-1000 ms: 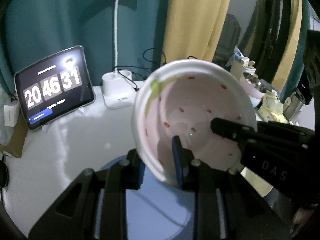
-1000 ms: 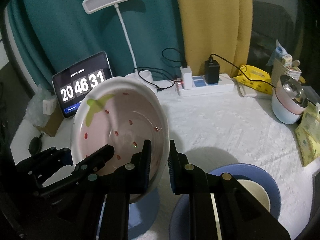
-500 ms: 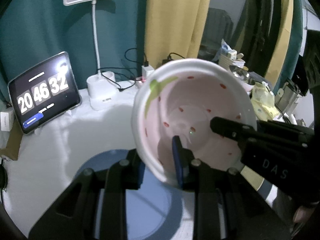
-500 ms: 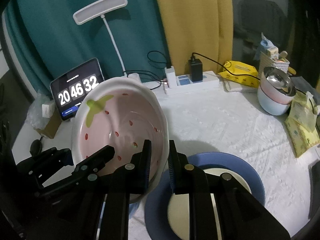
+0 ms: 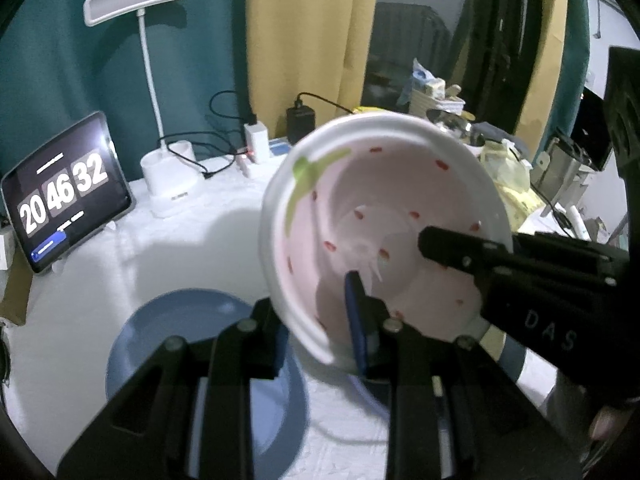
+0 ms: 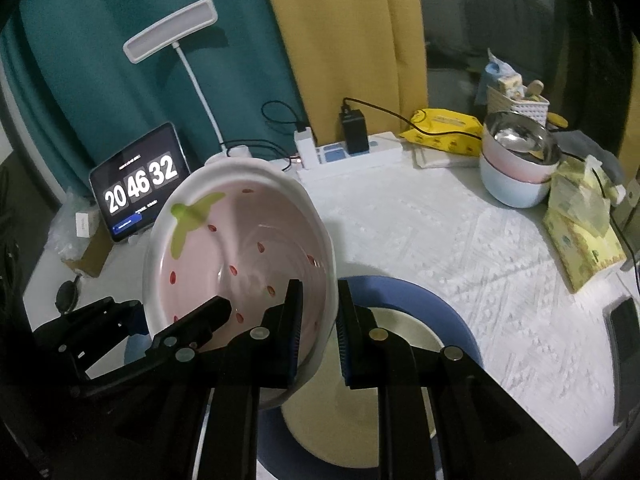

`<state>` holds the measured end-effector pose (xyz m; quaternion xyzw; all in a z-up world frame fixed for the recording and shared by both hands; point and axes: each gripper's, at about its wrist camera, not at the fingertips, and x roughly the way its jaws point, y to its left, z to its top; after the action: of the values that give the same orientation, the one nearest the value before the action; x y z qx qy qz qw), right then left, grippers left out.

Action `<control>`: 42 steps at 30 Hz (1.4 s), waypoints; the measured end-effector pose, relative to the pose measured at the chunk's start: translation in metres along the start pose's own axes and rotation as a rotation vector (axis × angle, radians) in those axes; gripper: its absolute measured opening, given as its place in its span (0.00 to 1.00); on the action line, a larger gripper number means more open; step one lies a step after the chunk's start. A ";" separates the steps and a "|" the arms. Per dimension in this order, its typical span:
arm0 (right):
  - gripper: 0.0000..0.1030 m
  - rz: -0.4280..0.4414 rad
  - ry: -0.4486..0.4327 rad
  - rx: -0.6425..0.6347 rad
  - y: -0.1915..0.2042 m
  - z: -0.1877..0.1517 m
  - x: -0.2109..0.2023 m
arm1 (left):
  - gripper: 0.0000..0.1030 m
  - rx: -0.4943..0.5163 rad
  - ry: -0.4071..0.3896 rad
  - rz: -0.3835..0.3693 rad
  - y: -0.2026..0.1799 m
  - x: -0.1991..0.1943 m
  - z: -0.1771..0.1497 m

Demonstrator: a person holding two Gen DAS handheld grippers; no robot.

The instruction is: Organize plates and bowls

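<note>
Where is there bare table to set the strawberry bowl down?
Free: white cloth between power strip, stacked bowls and blue plate. Crowded: right edge with yellow packets; back left by tablet and lamp.

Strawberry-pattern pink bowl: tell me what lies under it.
Under the held pink strawberry-pattern bowl, a round blue plate with a cream plate on it lies on the white tablecloth. The bowl and fingers hide their near left parts.

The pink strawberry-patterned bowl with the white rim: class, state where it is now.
The pink strawberry-patterned bowl is held tilted above the white tablecloth, with both grippers clamped on its rim, left of the blue plate in the right wrist view.
</note>
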<state>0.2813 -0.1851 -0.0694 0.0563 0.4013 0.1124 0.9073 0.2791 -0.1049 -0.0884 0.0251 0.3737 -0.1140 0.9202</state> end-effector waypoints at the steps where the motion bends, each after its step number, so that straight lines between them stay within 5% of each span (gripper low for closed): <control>1: 0.17 -0.001 0.000 0.003 -0.003 -0.001 -0.001 | 0.25 0.003 0.001 -0.001 -0.003 0.000 0.000; 26: 0.17 -0.007 0.058 0.070 -0.058 -0.036 -0.003 | 0.26 0.085 0.087 -0.025 -0.056 0.026 -0.021; 42: 0.17 -0.001 0.087 0.065 -0.060 -0.046 0.001 | 0.28 0.119 0.090 0.018 -0.063 0.031 -0.034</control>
<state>0.2577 -0.2426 -0.1122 0.0807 0.4439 0.1014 0.8867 0.2630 -0.1672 -0.1322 0.0881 0.4070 -0.1262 0.9004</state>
